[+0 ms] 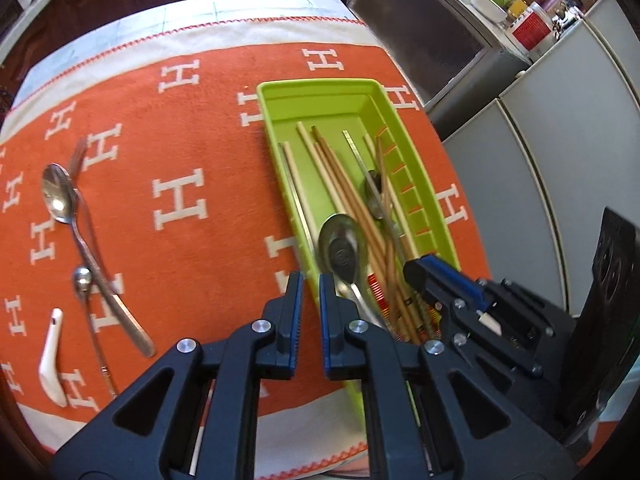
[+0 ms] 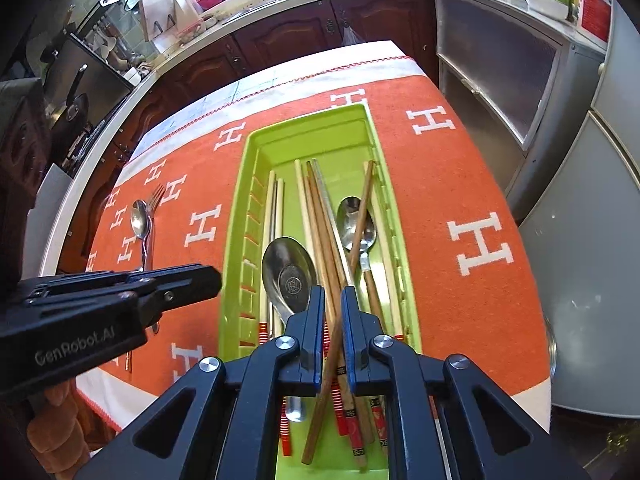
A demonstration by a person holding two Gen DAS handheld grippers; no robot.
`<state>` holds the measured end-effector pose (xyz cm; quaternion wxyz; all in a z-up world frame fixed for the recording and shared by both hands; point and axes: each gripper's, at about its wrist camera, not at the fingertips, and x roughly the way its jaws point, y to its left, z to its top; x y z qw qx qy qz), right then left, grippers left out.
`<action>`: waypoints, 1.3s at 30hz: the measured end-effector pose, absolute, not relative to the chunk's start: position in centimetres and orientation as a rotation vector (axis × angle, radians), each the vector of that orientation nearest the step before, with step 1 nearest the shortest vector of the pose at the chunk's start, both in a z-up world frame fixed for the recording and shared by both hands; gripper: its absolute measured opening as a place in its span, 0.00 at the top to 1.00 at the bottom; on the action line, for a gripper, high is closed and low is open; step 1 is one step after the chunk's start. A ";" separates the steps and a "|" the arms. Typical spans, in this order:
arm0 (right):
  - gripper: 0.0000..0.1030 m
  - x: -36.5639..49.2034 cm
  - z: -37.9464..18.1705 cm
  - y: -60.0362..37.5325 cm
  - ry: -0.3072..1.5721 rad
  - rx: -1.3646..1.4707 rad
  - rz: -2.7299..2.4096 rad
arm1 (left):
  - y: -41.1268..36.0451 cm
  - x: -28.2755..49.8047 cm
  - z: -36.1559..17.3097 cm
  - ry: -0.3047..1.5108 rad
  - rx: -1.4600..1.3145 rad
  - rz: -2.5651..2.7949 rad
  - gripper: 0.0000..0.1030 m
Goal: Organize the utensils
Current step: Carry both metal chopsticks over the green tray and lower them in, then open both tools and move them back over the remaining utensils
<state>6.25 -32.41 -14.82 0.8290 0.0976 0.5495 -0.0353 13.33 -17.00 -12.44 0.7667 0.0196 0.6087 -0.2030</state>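
A lime-green tray [image 1: 320,86] [image 2: 304,120] lies on the orange cloth and holds several chopsticks and two steel spoons. The big spoon [image 1: 342,248] [image 2: 288,268] is near the tray's close end, the other spoon [image 2: 356,224] further in. My right gripper [image 2: 332,304] [image 1: 418,274] hangs over the close end. A brown chopstick [image 2: 361,208] lies slantwise across the others and runs loose between its slightly parted jaws. My left gripper [image 1: 310,296] [image 2: 212,278] is shut on nothing above the tray's left rim. On the cloth to the left lie a spoon [image 1: 58,194], a fork [image 1: 78,156], a small spoon [image 1: 82,280] and a white ceramic spoon [image 1: 52,356].
Grey cabinets [image 1: 560,160] stand close past the table's right edge. Behind them is a counter with bottles and a white bowl [image 1: 488,0]. Dark wooden cupboards [image 2: 280,48] line the far side. A wide strip of orange cloth [image 1: 192,128] separates the tray from the loose cutlery.
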 end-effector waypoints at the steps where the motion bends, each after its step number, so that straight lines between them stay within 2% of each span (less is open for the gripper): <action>1: 0.87 6.2 -14.7 -32.2 1.165 0.203 -0.075 | -16.6 13.1 -12.3 1.315 0.053 -0.435 0.96; 16: 0.83 6.7 -12.6 -26.8 1.146 0.141 0.034 | -7.9 11.0 -11.2 1.203 0.154 -0.286 0.95; 21: 0.83 7.2 -12.4 -23.0 1.156 0.092 0.107 | -2.6 10.5 -11.2 1.170 0.162 -0.199 0.83; 23: 0.82 7.5 -12.5 -21.1 1.166 0.071 0.141 | -0.6 10.1 -11.2 1.162 0.164 -0.168 0.82; 32: 0.79 9.4 -12.9 -14.0 1.184 -0.036 0.238 | 10.8 8.8 -12.3 1.202 0.011 -0.156 0.82; 39: 0.79 10.8 -13.6 -10.8 1.194 -0.076 0.285 | 16.1 8.4 -14.4 1.229 -0.073 -0.182 0.82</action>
